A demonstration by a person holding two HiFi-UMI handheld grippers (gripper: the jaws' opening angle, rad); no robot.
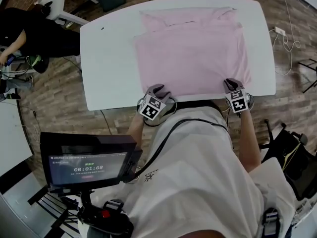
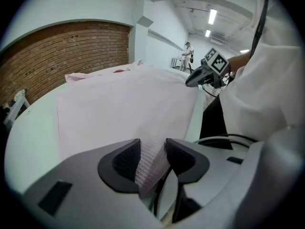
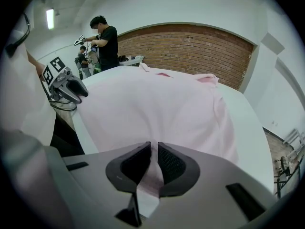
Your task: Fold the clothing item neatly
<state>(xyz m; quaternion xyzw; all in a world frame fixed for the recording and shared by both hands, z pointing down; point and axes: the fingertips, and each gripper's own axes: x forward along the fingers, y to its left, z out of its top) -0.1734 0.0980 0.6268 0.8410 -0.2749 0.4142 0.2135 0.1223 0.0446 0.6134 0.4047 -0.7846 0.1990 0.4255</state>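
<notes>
A pale pink shirt [image 1: 190, 48] lies spread flat on the white table [image 1: 109, 58], collar at the far edge, hem at the near edge. My left gripper [image 1: 157, 89] is at the hem's left corner. In the left gripper view [image 2: 152, 156] a raised bit of the shirt's [image 2: 124, 104] hem stands between its jaws, which are still apart; the right gripper [image 2: 207, 70] shows beyond. My right gripper [image 1: 232, 83] is at the hem's right corner. Its jaws [image 3: 153, 162] are pinched narrowly on the shirt [image 3: 162, 109] hem; the left gripper [image 3: 66, 87] shows at the left.
A monitor on a stand [image 1: 89, 165] sits low at my left. A person in black [image 1: 29, 33] stands off the table's far left by a white chair [image 1: 64, 4]. Cables [image 1: 285, 43] trail on the wooden floor at the right. Bare table lies left of the shirt.
</notes>
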